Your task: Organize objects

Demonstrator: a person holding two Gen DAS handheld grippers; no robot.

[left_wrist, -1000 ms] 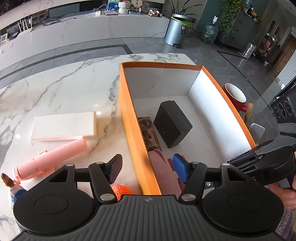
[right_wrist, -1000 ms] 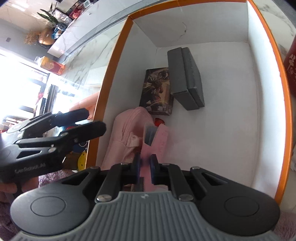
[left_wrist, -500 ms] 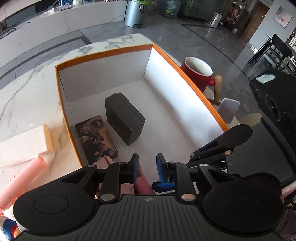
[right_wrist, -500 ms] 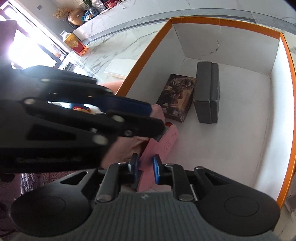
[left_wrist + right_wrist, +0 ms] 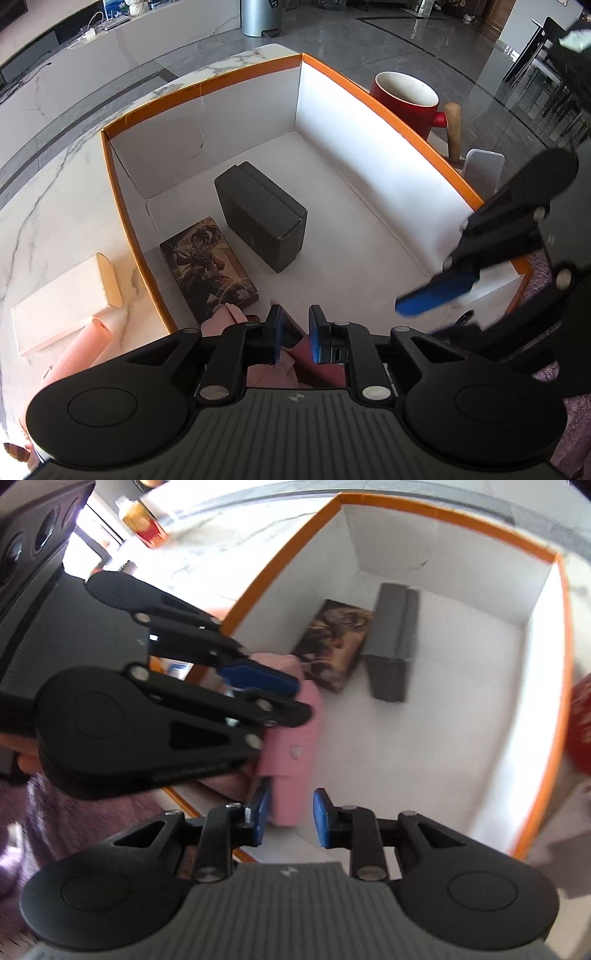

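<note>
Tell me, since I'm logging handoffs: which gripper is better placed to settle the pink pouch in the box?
Left. The left gripper is shut on the pink pouch inside the orange box; the right gripper is open around its end.

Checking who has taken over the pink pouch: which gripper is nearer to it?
Left. The left gripper is closed on the pink pouch in the orange box; the right gripper is open, just behind its near end.

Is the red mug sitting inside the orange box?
No. In the left wrist view the red mug stands on the table outside the orange box, just beyond its right wall.
</note>
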